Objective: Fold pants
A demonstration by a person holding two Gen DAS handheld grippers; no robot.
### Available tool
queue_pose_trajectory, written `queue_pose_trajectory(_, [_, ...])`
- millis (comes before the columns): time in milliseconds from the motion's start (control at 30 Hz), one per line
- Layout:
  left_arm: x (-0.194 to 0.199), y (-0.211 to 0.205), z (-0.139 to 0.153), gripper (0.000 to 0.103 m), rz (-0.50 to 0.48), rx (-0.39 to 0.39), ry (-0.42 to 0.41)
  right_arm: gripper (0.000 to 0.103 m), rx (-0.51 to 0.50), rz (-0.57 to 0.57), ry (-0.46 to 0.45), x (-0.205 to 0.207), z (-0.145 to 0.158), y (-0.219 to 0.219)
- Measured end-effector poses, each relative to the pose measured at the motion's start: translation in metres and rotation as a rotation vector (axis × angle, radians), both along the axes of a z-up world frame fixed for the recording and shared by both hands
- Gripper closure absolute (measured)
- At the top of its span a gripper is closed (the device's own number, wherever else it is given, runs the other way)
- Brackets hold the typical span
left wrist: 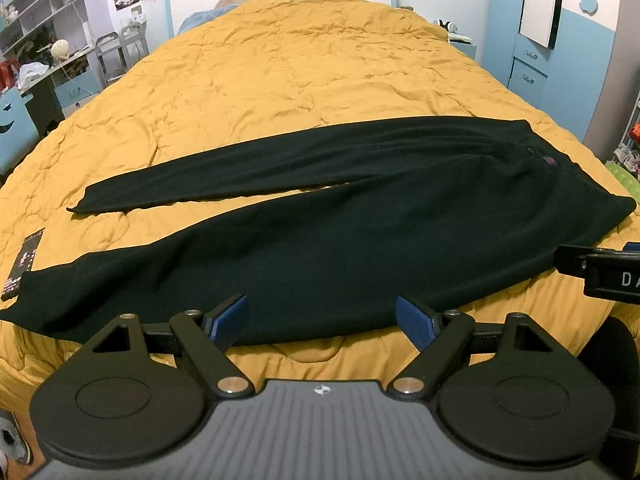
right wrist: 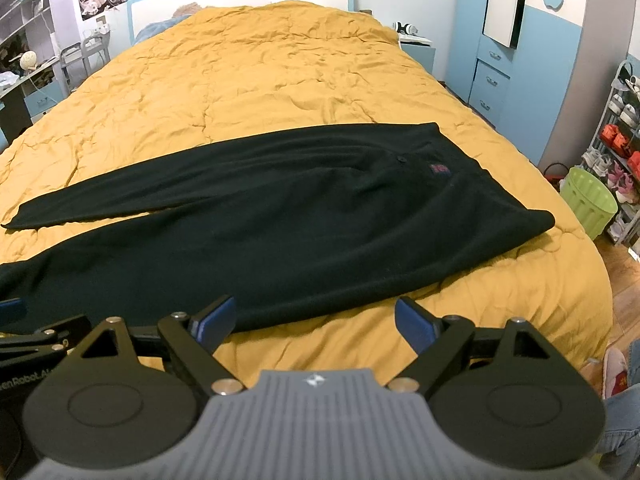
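Lying flat on the bed [left wrist: 280, 80], limp black pants [left wrist: 320, 248] want pinching at hem and waistband; both grippers' fingers [left wrist: 414, 316] gape wide, empty.

Both wrist views are evenly and fairly brightly lit by diffuse indoor light; no lamp is visible and no hard shadows fall. The mustard quilt [left wrist: 304, 64] shows only soft shading in its creases. The black pants [right wrist: 280, 216] read as an almost featureless dark mass, with detail lost in the fabric. Fisheye distortion bows the bed's edges and bends the wardrobe [right wrist: 516, 40] at 2 o'clock. Dark vignetting clips the corners. The gripper housing at 6 o'clock is slightly soft; mild glare marks its metal pins.
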State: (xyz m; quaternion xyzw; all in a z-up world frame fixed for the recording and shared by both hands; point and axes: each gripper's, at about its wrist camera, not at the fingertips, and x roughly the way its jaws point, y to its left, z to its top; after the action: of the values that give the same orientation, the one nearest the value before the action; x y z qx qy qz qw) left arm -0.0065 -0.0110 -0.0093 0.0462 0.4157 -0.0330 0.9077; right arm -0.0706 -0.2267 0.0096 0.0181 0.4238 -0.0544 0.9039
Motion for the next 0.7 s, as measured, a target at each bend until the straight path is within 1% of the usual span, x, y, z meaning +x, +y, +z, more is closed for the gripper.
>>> queue_pose_trajectory(533, [0.000, 0.002, -0.001, 0.006, 0.005, -0.003, 0.005, 0.020, 0.004, -0.010, 0.001, -0.001, -0.005, -0.005])
queue_pose_trajectory(633, [0.004, 0.005, -0.006, 0.006, 0.010, -0.004, 0.018, 0.020, 0.024, 0.001, -0.021, 0.000, -0.007, -0.009])
queue_pose_trajectory(700, [0.011, 0.012, -0.015, 0.006, 0.022, -0.008, 0.042, 0.020, 0.043, 0.011, -0.032, 0.005, -0.012, -0.019])
